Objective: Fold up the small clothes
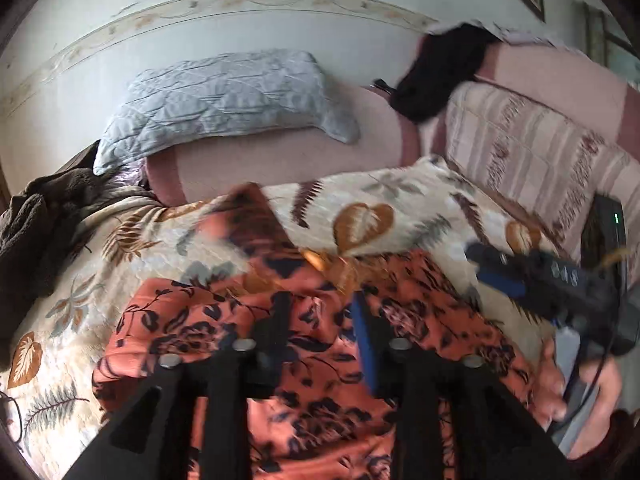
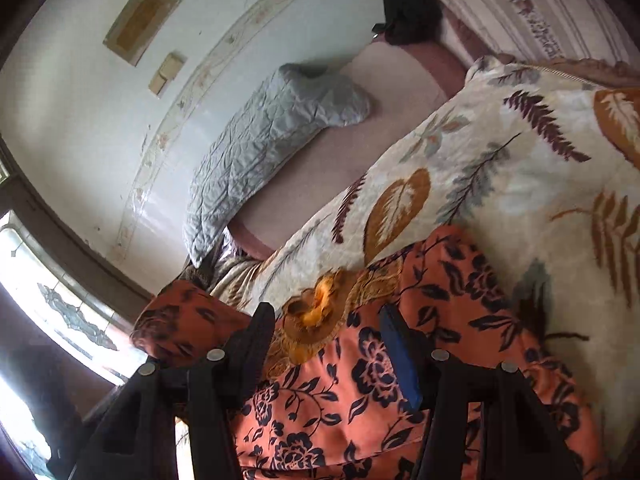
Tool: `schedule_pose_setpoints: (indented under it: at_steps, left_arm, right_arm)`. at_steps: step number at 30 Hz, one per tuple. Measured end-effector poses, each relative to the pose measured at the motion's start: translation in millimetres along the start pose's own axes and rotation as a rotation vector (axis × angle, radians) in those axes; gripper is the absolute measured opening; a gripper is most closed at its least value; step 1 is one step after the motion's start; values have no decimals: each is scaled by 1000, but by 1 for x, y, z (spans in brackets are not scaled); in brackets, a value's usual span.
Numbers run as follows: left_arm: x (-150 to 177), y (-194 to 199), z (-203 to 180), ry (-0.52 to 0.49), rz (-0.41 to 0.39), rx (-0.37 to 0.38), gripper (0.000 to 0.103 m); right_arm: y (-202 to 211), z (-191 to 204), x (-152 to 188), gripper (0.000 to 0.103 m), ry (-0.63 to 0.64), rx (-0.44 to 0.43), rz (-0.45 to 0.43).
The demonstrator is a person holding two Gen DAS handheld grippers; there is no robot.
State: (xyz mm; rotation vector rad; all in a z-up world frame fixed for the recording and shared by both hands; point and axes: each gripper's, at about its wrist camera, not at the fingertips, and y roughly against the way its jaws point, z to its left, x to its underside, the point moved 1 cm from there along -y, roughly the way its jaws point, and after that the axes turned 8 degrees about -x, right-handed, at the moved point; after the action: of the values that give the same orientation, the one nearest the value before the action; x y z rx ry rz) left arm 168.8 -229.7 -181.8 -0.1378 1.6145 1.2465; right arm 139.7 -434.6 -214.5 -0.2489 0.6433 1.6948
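Now, garment: an orange top with a dark floral print (image 1: 320,360) lies spread on the leaf-patterned blanket (image 1: 380,200), its gold-embroidered neckline (image 2: 320,316) pointing toward the grey quilted pillow (image 1: 224,100).
Left gripper (image 1: 320,316): fingers apart, poised over the middle of the top just short of the neckline; no cloth is pinched between them.
Right gripper (image 2: 328,324): fingers spread wide over the neckline side of the top, with fabric showing between them; whether they touch it cannot be told.
Right gripper seen from the left camera: blurred, near the blanket's right side, held in a hand (image 1: 576,392).
Blanket: covers the bed beneath the top.
Pillow: beyond the blanket, against the white wall (image 1: 120,32).
Striped cushion (image 1: 532,144): beside the blanket's far right corner.
Black cloth (image 1: 440,68): beyond the blanket, right of the pillow.
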Motion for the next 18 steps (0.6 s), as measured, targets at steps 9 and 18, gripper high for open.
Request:
schedule_pose_setpoints:
  at_steps: [9,18]
  left_arm:
    - [38,-2,124,313,-37,-278,80]
    - [86,-63,207,490,160,-450,79]
  right_arm:
    - [-5,-10,-1,75,19,128,100]
    - [-83,-49,21,75,-56,233,326]
